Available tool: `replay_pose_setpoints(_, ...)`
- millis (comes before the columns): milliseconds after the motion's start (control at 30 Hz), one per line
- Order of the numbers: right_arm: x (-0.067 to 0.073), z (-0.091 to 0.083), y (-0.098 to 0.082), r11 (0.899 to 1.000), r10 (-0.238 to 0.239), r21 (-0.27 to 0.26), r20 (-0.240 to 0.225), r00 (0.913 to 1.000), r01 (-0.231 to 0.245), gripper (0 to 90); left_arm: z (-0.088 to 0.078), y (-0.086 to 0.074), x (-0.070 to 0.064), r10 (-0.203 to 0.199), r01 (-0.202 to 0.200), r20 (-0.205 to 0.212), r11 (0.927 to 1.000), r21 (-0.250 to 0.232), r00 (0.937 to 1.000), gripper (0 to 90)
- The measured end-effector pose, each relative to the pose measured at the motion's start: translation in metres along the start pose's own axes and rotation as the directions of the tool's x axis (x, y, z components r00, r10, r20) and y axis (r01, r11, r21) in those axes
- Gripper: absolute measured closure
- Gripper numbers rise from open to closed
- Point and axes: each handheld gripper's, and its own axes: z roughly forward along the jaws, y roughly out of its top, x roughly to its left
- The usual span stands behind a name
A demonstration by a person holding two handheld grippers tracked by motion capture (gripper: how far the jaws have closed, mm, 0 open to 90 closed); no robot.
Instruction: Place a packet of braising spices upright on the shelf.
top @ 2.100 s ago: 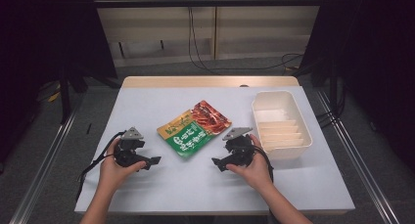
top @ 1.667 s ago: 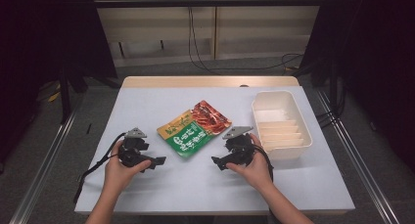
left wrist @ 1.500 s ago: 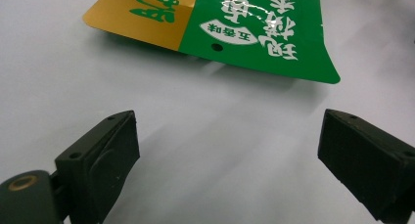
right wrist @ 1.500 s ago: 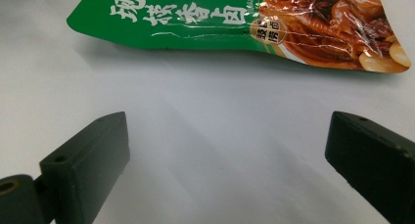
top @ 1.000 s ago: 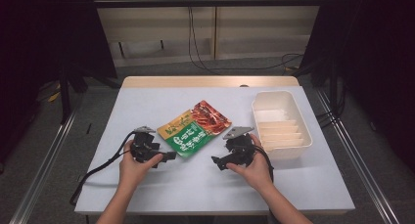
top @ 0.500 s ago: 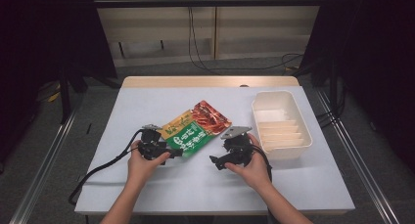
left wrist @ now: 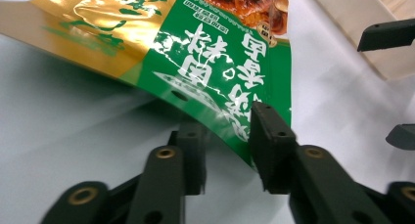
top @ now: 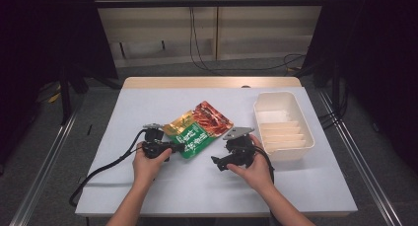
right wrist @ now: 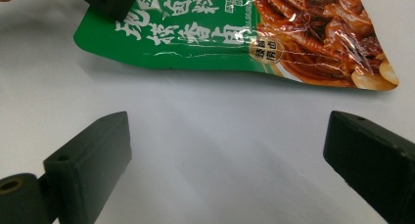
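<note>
We clamp the left hand-held gripper (left wrist: 227, 158), its jaws just closing, onto the near green corner of the snack pouch (top: 198, 129), ready to lift it off the table (top: 148, 191). Our right hand-held gripper (right wrist: 227, 150) waits spread and empty just beside it. Beyond that, the white bin (top: 283, 125) stands unobstructed.

Bare table (top: 197, 186) near the person; white bin (top: 283, 125) rightward.

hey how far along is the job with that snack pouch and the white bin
Early stage. Done: the left gripper has reached the pouch, and its jaws have just been closing around the pouch's green edge. In hand: securing that grip. Left: lifting the pouch, probably into the white bin. The right gripper waits open.
</note>
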Motion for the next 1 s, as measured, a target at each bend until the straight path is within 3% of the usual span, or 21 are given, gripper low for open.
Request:
replay_pose_setpoints(333,0.0,0.0,0.0,1.0,-0.003,-0.004,-0.01,0.9999,0.003,3.7,-0.006,0.004,0.0,-0.026,0.026,0.014,0.9995,-0.015,0.9996,88.6)
replay_pose_setpoints(400,0.001,0.0,0.0,1.0,-0.006,-0.003,-0.011,0.9999,0.006,3.7,-0.01,0.007,0.002,-0.016,0.017,0.01,0.9998,-0.007,0.9998,89.6)
replay_pose_setpoints(833,0.001,0.001,0.001,1.0,0.001,0.008,-0.024,0.9997,-0.001,3.6,-0.047,0.029,0.01,-0.078,0.077,0.004,0.9943,0.074,0.997,90.0)
replay_pose_setpoints(1000,0.001,0.002,0.0,1.0,-0.002,0.015,-0.029,0.9996,0.002,3.4,-0.057,0.04,0.007,-0.079,0.079,-0.013,0.9929,0.088,0.9968,90.0)
